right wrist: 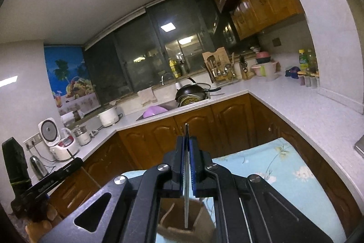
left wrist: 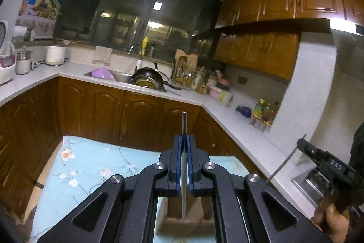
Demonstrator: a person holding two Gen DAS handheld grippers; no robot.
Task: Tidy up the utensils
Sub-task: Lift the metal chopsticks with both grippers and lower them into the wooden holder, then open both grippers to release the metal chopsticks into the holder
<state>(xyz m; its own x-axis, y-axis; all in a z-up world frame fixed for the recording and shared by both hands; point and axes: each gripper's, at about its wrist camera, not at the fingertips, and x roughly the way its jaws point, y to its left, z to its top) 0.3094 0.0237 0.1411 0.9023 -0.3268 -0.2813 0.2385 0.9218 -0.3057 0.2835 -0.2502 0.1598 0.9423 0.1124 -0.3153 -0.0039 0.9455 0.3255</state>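
My left gripper (left wrist: 184, 137) is shut on a thin metal utensil (left wrist: 184, 122) that stands on edge between its blue pads; its lower end reaches down into a brown holder (left wrist: 184, 223) on the light blue floral cloth (left wrist: 91, 165). My right gripper (right wrist: 187, 138) is shut on another thin metal utensil (right wrist: 186, 129), whose lower end hangs over a brown bag-like holder (right wrist: 182, 227). The right gripper also shows at the right of the left wrist view (left wrist: 302, 142), holding its utensil (left wrist: 282, 165) at a slant. The left gripper shows at the lower left of the right wrist view (right wrist: 77, 159).
A white L-shaped counter (left wrist: 227, 115) runs over brown cabinets. The sink (left wrist: 120, 76) holds a purple basin and a black pan (left wrist: 147, 75). A utensil rack (left wrist: 184, 76), bowls and bottles (left wrist: 264, 111) stand at the right. Rice cookers (right wrist: 61, 142) stand at the left.
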